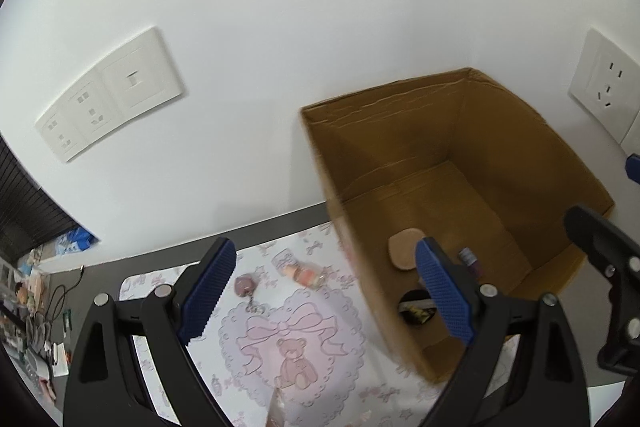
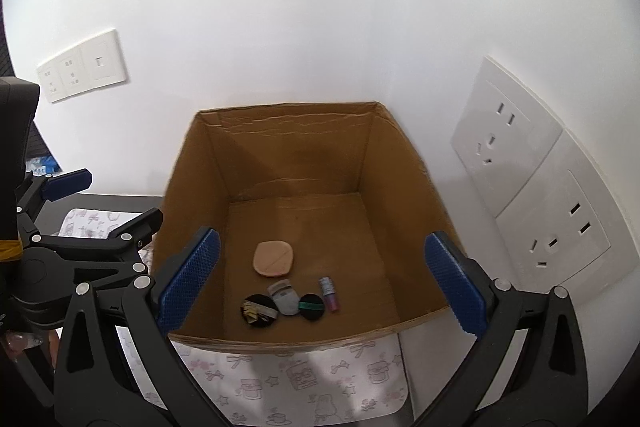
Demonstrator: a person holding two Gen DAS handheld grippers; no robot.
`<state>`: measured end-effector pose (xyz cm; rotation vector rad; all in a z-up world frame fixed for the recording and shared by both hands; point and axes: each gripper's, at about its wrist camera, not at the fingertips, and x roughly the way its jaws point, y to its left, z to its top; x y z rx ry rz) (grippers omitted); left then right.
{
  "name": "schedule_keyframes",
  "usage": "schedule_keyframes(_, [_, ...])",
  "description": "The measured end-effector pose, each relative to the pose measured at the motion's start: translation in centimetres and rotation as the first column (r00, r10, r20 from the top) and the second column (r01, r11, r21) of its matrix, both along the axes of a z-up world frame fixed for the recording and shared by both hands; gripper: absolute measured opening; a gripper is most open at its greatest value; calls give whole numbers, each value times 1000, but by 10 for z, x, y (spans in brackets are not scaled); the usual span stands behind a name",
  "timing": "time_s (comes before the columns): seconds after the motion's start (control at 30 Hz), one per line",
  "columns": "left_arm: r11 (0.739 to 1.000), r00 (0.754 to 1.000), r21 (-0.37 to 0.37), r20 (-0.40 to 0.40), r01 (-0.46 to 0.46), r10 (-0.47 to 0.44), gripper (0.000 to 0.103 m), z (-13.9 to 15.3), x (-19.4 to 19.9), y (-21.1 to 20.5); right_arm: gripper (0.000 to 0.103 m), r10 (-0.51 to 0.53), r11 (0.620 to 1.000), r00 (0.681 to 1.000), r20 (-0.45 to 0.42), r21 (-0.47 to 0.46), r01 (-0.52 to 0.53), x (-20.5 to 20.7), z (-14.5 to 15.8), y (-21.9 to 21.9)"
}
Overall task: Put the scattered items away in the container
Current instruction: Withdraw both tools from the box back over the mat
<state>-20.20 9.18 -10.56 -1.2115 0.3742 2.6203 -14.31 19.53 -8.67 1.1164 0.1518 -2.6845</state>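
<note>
Both the left gripper (image 1: 324, 291) and right gripper (image 2: 320, 283) are released, empty; keychain (image 1: 246, 286) and wrapped packet (image 1: 306, 273) outside cardboard box (image 2: 192, 187) risk being overlooked

We find no readable text, brand or no. anywhere; prints on the mat (image 1: 296, 343) and small packets are too blurred.

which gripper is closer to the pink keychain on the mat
Left. The left gripper hangs open above the mat with the pink keychain between its jaws; the right gripper is over the cardboard box.
</note>
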Motion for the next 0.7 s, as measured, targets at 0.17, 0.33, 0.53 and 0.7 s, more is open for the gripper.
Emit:
schedule_keyframes(0.17, [999, 999, -2, -4, -33, 33, 91, 7, 8, -38, 103, 33, 999, 999, -11, -13, -33, 13, 8, -23])
schedule_keyframes(0.33, [997, 997, 7, -11, -81, 81, 91, 12, 6, -89, 103, 51, 999, 998, -32, -18, -51, 29, 17, -55])
schedule_keyframes(0.53, [992, 992, 20, -25, -127, 127, 91, 18, 11, -159, 103, 58, 997, 998, -33, -42, -60, 51, 22, -102])
schedule_keyframes(0.7, [989, 989, 22, -24, -149, 149, 91, 15, 16, -209, 103, 82, 995, 996, -35, -57, -84, 68, 24, -151])
